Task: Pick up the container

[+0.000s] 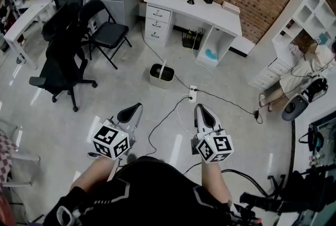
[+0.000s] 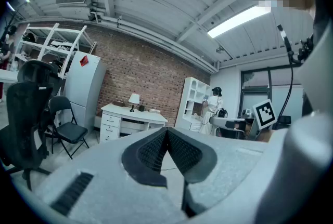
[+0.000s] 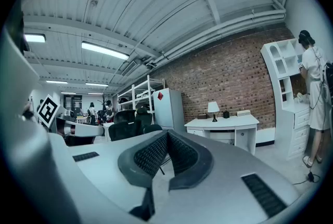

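Nothing lifted yet: both grippers are empty and the container is still on the floor.
The left gripper (image 1: 132, 113) has its jaws pressed together on nothing. The container (image 1: 161, 74), a small handled tub, stands well ahead toward the floor's far edge, before the white desk (image 1: 194, 7). The right gripper (image 1: 203, 114) is likewise closed and empty. Approach, grasp and lift are all left to do.

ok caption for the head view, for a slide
Left gripper and right gripper, shut and empty, face the floor container before a white desk.
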Demonstrator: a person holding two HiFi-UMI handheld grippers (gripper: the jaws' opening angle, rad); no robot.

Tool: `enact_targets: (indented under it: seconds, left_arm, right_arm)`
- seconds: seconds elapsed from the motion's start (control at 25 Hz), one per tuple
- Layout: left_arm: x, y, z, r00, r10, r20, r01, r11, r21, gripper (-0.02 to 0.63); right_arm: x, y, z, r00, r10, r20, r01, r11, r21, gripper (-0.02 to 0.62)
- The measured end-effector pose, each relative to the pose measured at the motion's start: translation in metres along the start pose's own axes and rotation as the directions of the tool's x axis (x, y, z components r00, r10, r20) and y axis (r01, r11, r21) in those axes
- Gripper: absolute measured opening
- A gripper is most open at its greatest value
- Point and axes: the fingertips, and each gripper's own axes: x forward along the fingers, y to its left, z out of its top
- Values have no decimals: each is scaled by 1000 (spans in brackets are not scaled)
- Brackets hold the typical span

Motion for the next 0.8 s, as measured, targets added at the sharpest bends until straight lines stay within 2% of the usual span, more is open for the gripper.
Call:
enact_targets:
  seconds: [0.52, 0.8]
  left_arm:
    - [-3, 8, -1, 1000, 19, -7, -19, 1000, 7, 9]
    - [-8, 21, -6, 1000, 5, -25, -5, 1000, 10, 9]
  right_arm:
    - [2, 7, -1, 1000, 11, 1, -11, 1000, 2, 8]
    - [12, 19, -8, 1000, 10, -12, -10, 1000, 9, 9]
